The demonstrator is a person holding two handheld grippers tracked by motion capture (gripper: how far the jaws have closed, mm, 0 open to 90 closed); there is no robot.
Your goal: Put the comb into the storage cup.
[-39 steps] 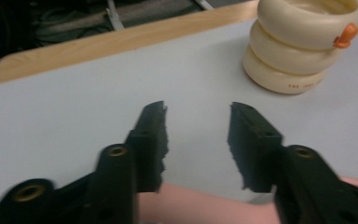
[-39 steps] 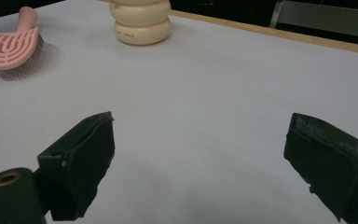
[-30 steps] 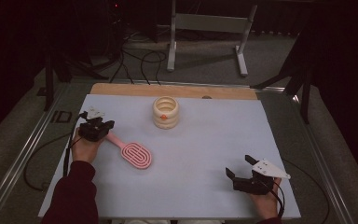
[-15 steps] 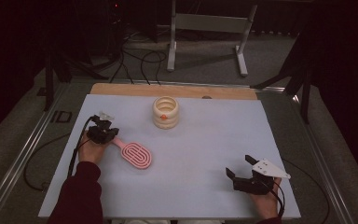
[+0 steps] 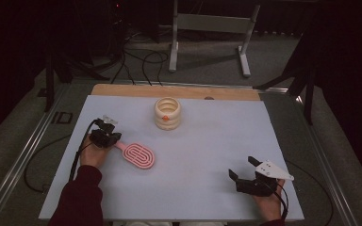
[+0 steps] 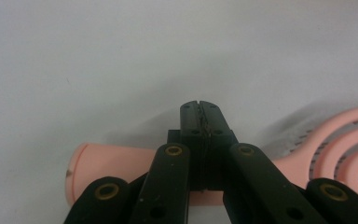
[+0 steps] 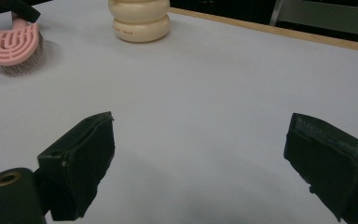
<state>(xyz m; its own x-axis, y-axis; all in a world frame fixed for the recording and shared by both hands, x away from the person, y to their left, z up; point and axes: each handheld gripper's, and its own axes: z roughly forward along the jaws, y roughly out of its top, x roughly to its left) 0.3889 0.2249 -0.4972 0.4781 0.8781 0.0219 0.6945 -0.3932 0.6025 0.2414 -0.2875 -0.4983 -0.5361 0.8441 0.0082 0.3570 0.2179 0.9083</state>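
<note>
Hovering right over the handle of the pink hairbrush [image 6: 121, 161], the left gripper [image 6: 200, 112] has its jaws pressed together with nothing between them; in the high view the hairbrush [image 5: 139, 156] lies left of centre on the white table [image 5: 217, 141], with the left gripper [image 5: 104, 136] at its handle end. The right gripper [image 5: 247, 172] sits at the lower right with jaws spread wide apart, holding nothing. Up near the top middle stands a cream ribbed jar [image 5: 167, 113].

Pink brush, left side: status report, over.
Left gripper shut, jaws together above the pink brush handle, not clamped on it. Right gripper open, idle near table edge. Brush flat on the mat. Cream ribbed container stands apart behind it.
</note>
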